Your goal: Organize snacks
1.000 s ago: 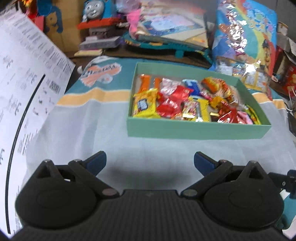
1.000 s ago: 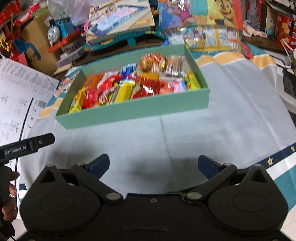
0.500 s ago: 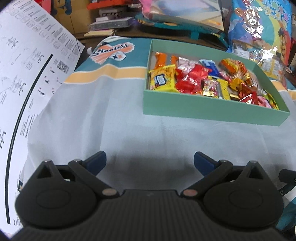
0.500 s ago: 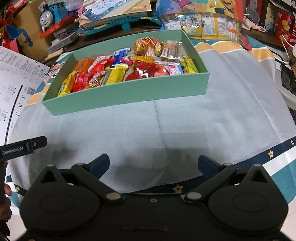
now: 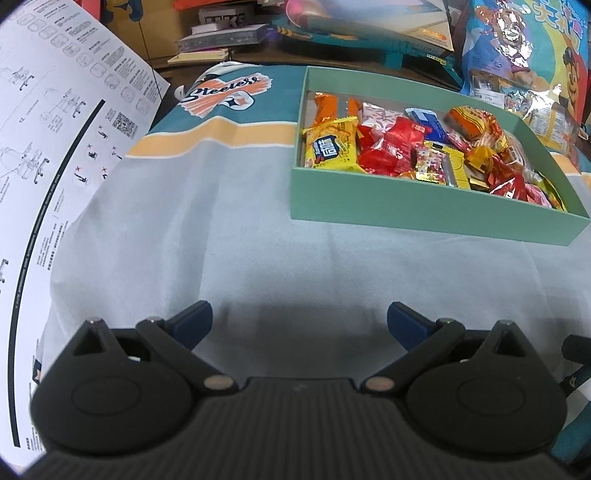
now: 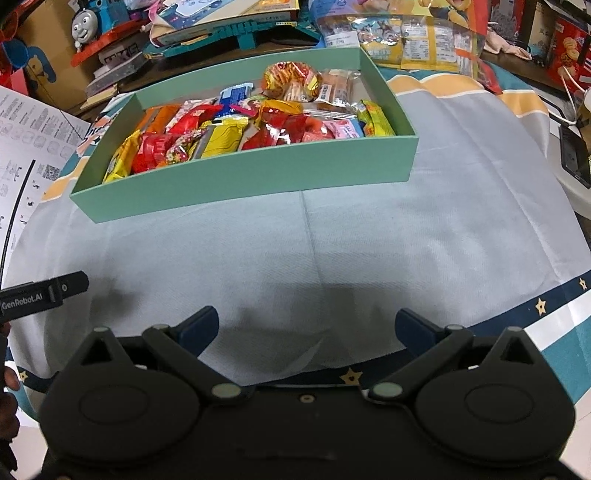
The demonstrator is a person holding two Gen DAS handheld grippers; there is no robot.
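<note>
- Both pairs of jaws stood spread wide and empty: the left gripper (image 5: 298,317) and the right gripper (image 6: 306,325) each hung over bare grey cloth (image 6: 332,236), gripping nothing.
- The snacks (image 6: 236,129) all lay inside the green box (image 6: 243,177), which sat on the cloth ahead of both grippers and well apart from them.
- From the left wrist view the green box (image 5: 424,214) lay up and to the right, with a yellow packet (image 5: 330,147) in its near-left corner beside red wrappers (image 5: 388,147).
- From the right wrist view a round orange pack (image 6: 290,79) sat toward the far side of the box and a yellow bar (image 6: 225,134) near its middle.
- No loose snack showed on the cloth in either view, so the gathering step looked finished, or close to it.
- A printed paper sheet (image 5: 48,147) lay at the left, and a toy train (image 6: 86,26) and picture bags (image 5: 524,55) crowded the far edge; none seemed part of the job.
- Any next move, in my judgement, would call for a long reach forward over the near wall, then a descent onto one wrapper.
- The heaped, slippery foil would need a careful pinch, since neighbours could lift too.
</note>
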